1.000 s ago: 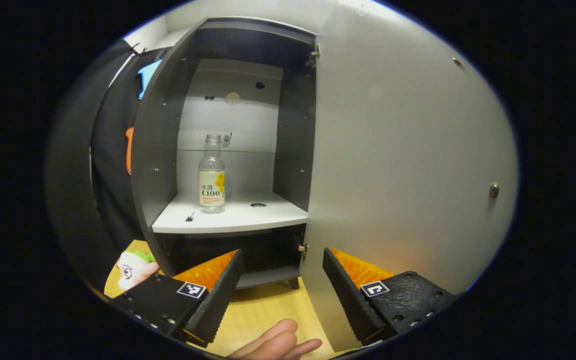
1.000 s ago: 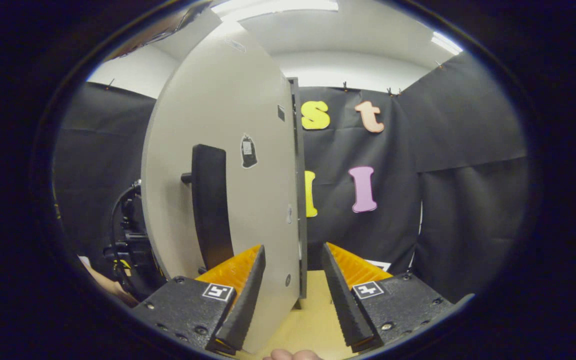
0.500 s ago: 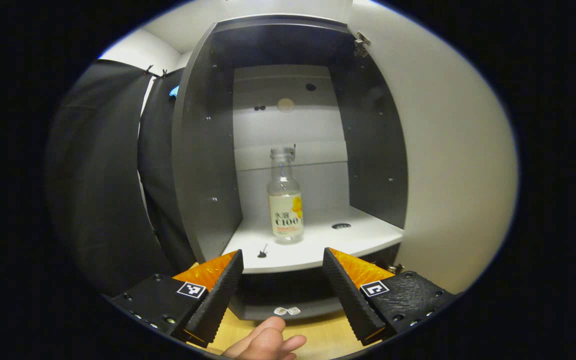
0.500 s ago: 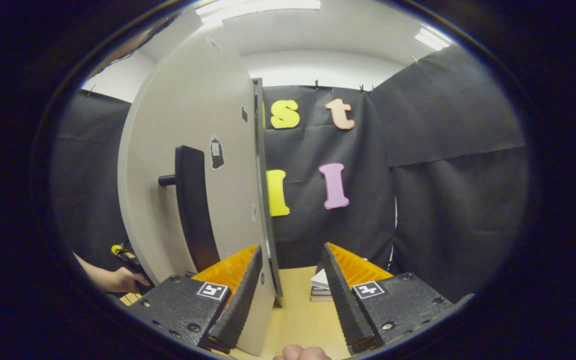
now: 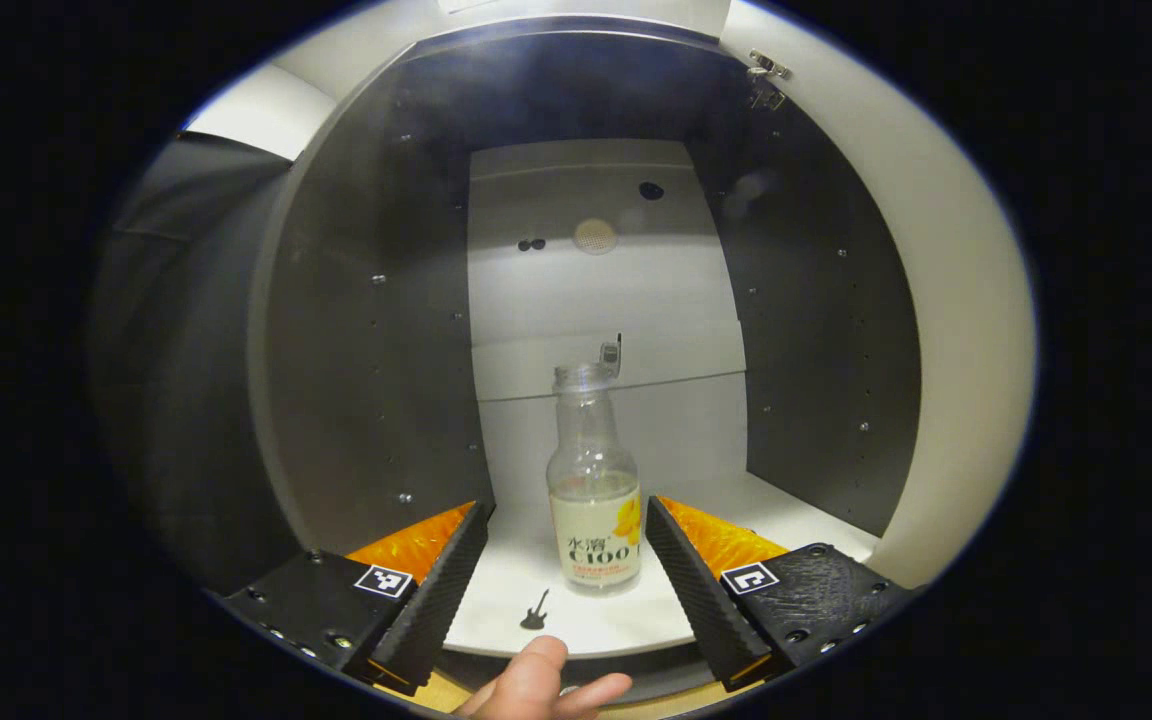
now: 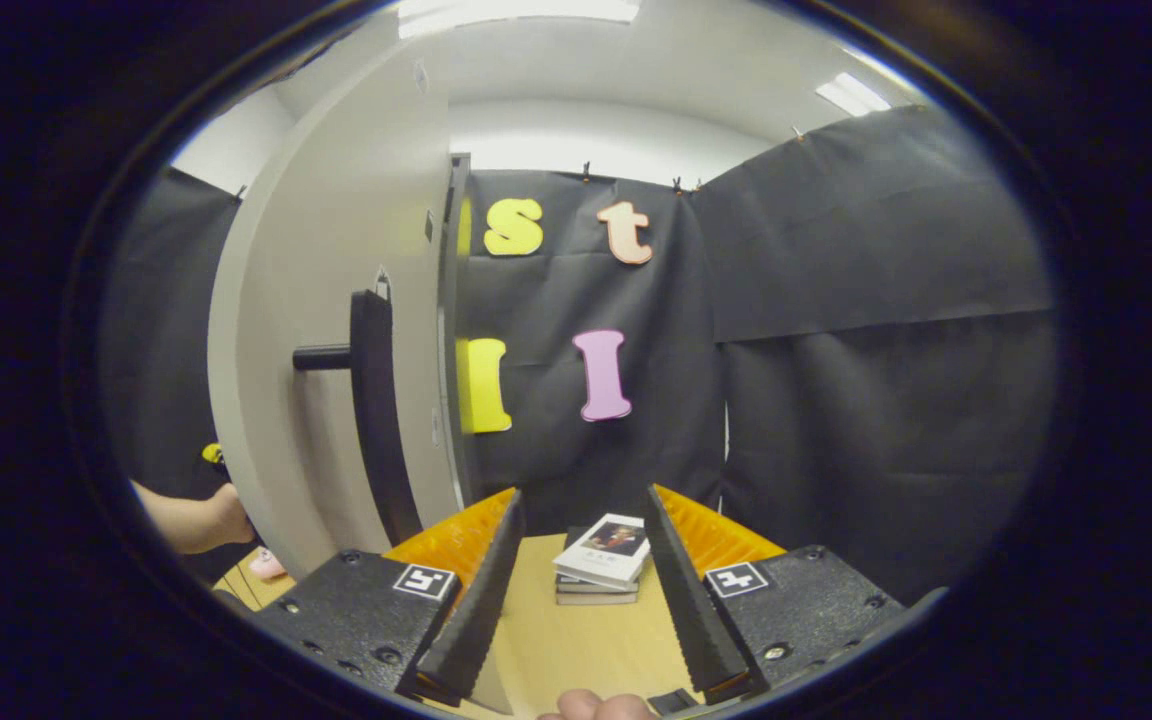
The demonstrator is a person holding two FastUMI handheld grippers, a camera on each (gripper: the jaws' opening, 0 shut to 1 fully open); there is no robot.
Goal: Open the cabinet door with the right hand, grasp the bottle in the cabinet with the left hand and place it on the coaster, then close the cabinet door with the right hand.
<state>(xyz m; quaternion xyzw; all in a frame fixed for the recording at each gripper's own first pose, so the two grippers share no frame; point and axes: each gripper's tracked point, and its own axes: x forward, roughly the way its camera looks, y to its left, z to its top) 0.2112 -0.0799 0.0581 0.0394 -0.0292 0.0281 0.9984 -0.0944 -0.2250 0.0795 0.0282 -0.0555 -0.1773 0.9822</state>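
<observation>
A clear glass bottle (image 5: 594,495) with a pale label stands upright on the white shelf (image 5: 626,610) inside the dark grey cabinet (image 5: 366,330). My left gripper (image 5: 564,575) is open at the shelf's front, its black fingers (image 5: 436,590) either side of the bottle's lower part without touching it. The light grey cabinet door (image 6: 336,300) stands swung open, with its black bar handle (image 6: 373,410) facing the right gripper view. My right gripper (image 6: 581,580) is open and holds nothing, just right of the door's edge.
A small stack of books (image 6: 601,560) lies on the wooden table (image 6: 576,640) between the right gripper's fingers, farther off. A person's arm (image 6: 186,515) shows left of the door. The inside of the open door (image 5: 956,330) curves along the right of the cabinet.
The left gripper has moved forward into the cabinet until its fingers flank the bottle. The right gripper has drawn rightward off the door's edge, bringing the books into sight.
</observation>
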